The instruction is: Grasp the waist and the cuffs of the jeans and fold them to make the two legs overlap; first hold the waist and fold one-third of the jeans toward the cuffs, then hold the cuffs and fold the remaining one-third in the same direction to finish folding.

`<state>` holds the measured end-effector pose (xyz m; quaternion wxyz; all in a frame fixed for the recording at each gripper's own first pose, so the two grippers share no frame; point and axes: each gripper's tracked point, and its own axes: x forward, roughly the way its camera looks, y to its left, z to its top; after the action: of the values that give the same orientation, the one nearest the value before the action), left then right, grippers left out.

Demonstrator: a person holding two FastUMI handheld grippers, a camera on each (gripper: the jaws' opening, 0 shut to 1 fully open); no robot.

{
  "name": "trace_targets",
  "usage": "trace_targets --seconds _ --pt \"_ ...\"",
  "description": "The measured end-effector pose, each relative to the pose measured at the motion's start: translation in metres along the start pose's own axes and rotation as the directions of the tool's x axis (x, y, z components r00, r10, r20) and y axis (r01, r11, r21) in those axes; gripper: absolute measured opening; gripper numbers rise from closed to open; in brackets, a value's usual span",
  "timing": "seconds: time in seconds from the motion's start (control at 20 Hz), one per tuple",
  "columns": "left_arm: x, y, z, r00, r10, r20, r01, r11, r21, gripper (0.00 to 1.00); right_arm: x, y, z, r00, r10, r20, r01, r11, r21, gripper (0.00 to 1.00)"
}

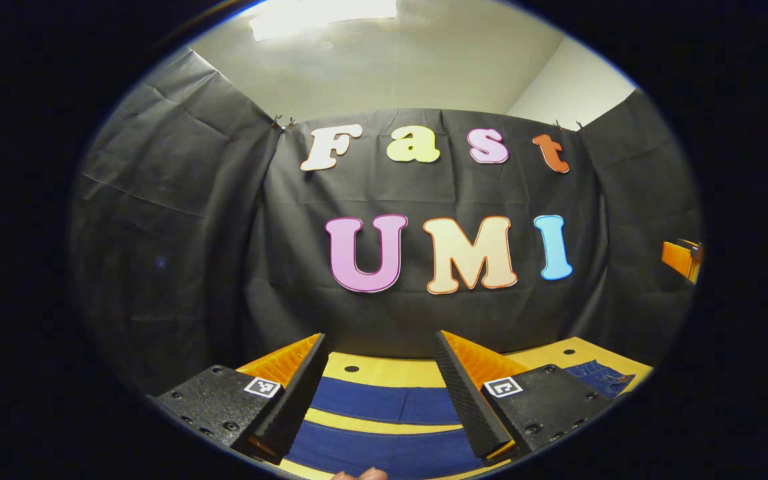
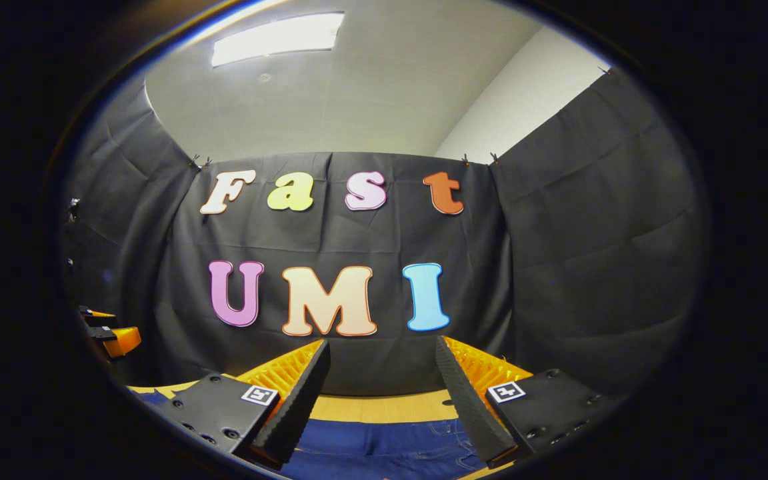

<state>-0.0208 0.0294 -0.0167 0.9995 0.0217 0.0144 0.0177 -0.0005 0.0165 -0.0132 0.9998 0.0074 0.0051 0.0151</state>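
Note:
Blue jeans lie flat on the yellow table point(image 1: 384, 370). In the left gripper view the two legs run across as separate blue bands, the far leg point(image 1: 384, 404) and the near leg point(image 1: 391, 453), with a strip of table between them. The stitched upper part of the jeans point(image 1: 601, 377) shows at the right. My left gripper point(image 1: 380, 340) hangs open above the legs, holding nothing. In the right gripper view my right gripper point(image 2: 382, 343) is open over the jeans' stitched upper part point(image 2: 384, 448), apart from the cloth.
The black cloth wall stands close behind the table's far edge point(image 2: 384, 405). The right gripper's orange body point(image 1: 681, 259) shows at the right of the left gripper view, and the left gripper's body point(image 2: 114, 339) at the left of the right gripper view. A person's fingertip point(image 1: 361, 475) sits at the bottom edge.

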Motion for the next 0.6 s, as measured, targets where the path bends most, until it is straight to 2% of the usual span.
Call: trace_targets --seconds 0.15,0.25,0.35,0.45,0.5,0.55,0.6 --pt "0.002 0.002 -0.009 0.999 -0.036 -0.027 0.036 0.999 0.022 0.94 0.0 0.004 -0.006 1.0 0.003 -0.018 -0.003 1.0 0.003 0.98" --pt "0.003 0.008 -0.022 0.994 -0.091 -0.056 0.098 0.985 0.14 0.94 -0.002 0.009 -0.013 0.999 0.014 -0.035 -0.015 1.0 -0.009 0.98" --pt "0.002 0.02 -0.034 0.989 -0.12 -0.083 0.139 0.954 0.267 0.96 -0.004 0.01 -0.019 0.999 0.017 -0.045 -0.018 1.0 -0.018 0.98" --pt "0.001 0.035 -0.054 0.983 -0.122 -0.133 0.161 0.928 0.336 0.95 -0.006 0.01 -0.027 0.998 0.012 -0.059 -0.013 1.0 -0.015 0.96" --pt "0.001 0.043 -0.065 0.979 -0.12 -0.165 0.174 0.914 0.368 1.0 -0.008 0.01 -0.033 0.998 0.01 -0.069 -0.011 1.0 -0.012 0.98" --pt "0.0 0.051 -0.077 0.975 -0.114 -0.193 0.185 0.893 0.41 0.95 -0.011 0.01 -0.037 0.997 0.004 -0.08 -0.005 1.0 -0.013 0.96" --pt "-0.001 0.058 -0.086 0.969 -0.107 -0.221 0.2 0.866 0.458 0.95 -0.011 0.007 -0.043 0.996 -0.003 -0.089 0.002 1.0 -0.015 0.98"
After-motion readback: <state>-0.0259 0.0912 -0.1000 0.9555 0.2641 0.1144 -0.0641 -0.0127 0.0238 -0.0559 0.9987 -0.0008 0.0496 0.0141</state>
